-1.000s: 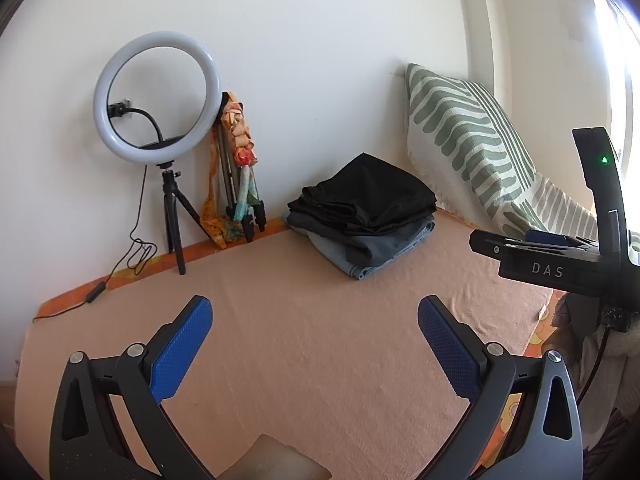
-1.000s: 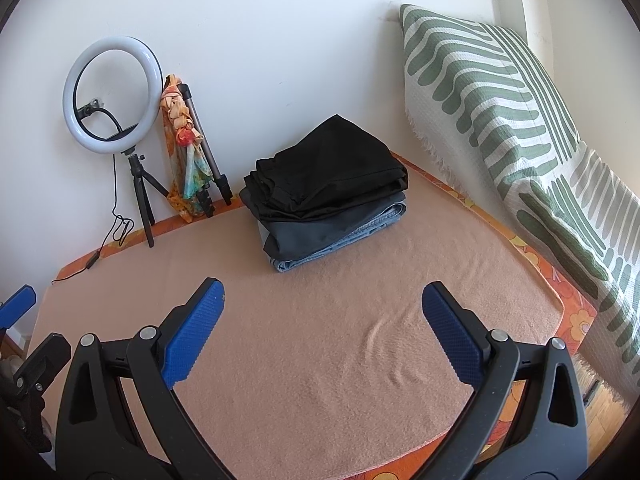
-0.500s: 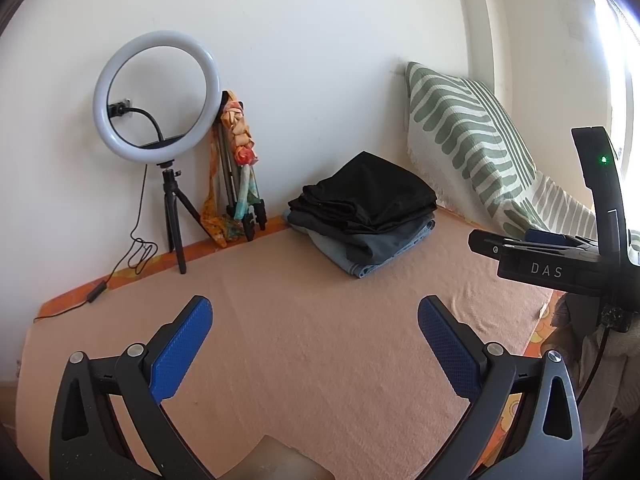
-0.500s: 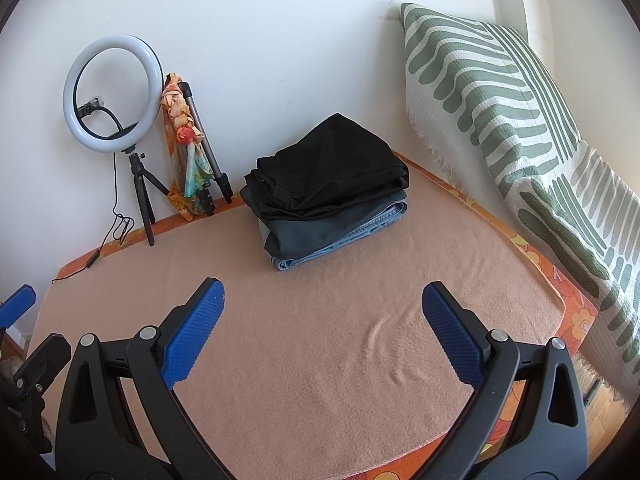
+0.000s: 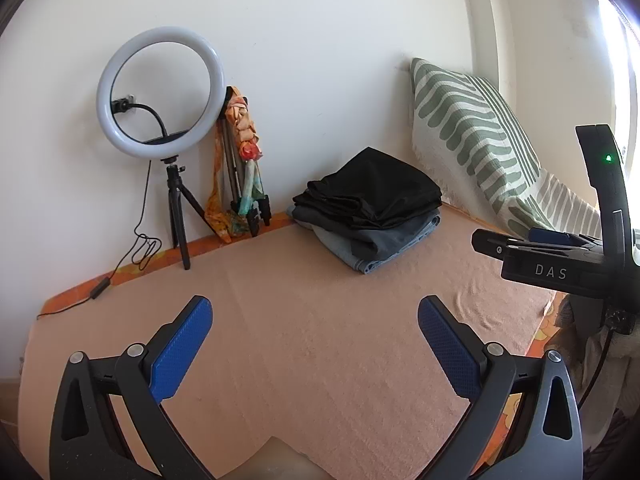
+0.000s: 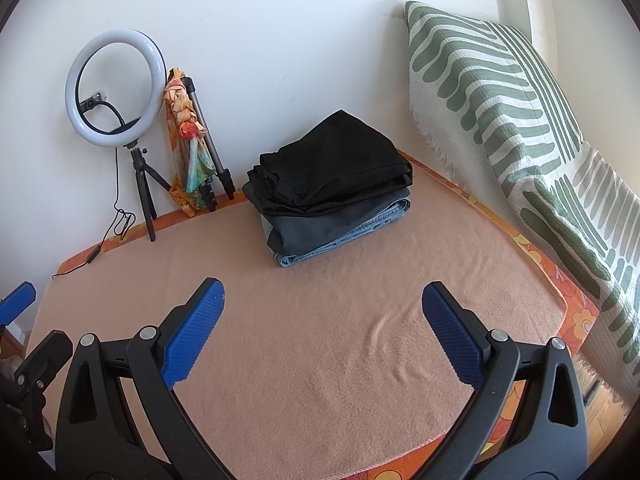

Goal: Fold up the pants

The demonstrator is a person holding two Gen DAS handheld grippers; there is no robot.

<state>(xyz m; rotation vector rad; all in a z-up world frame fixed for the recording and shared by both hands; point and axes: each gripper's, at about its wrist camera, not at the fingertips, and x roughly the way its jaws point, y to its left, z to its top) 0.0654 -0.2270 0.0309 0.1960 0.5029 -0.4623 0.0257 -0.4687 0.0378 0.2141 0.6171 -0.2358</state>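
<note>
The left gripper [image 5: 314, 344] hangs with its blue-padded black jaws spread wide and nothing between them, low over the peach-coloured fleece blanket [image 5: 304, 320] that covers the bed. The right gripper [image 6: 322, 328] is just the same, released and bare, above a patch of blanket with a few soft wrinkles. From the right gripper, the stack of folded pants [image 6: 330, 186] (black pair on top, dark grey under it, blue denim at the bottom) lies at about twelve o'clock, well apart from both grippers, near the white wall. At ten o'clock stands a white ring light on a small black tripod [image 6: 116, 88], with a folded tripod wrapped in an orange patterned scarf [image 6: 188, 140] just beside it. At two o'clock a green-and-white striped cushion [image 6: 492, 92] leans upright along the blanket's edge.
</note>
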